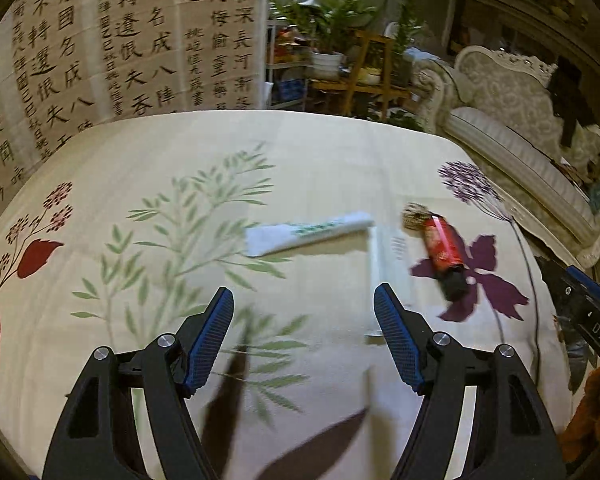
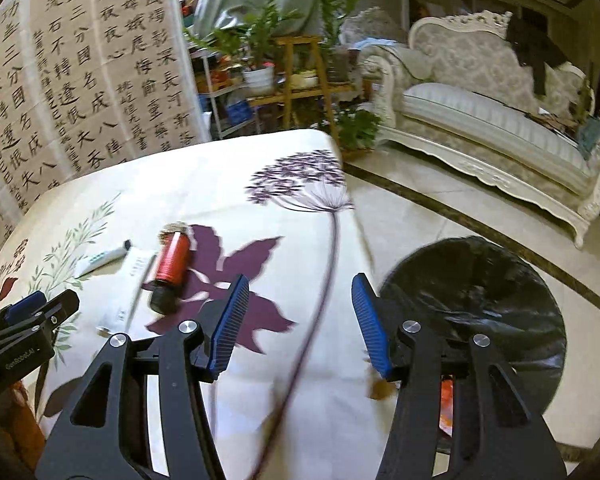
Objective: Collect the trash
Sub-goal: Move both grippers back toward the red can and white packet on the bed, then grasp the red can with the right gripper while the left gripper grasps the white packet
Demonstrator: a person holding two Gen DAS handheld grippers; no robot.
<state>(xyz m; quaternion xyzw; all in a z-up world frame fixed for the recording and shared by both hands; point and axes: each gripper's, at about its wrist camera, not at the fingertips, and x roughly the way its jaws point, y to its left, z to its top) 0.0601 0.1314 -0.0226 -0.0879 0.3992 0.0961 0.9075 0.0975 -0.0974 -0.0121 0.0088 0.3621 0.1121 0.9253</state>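
Both grippers, left and right, hang spread and empty over the cloth; red bottle and white tube lie apart on it, bin beside table

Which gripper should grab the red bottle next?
Probably right. Both grippers are open and empty; the right gripper sits between the red bottle and the bin.

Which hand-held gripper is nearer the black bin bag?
Right. The right hand-held gripper hangs over the table edge with the bin bag just beyond its right finger; the left hand-held gripper sits farther in over the tablecloth.
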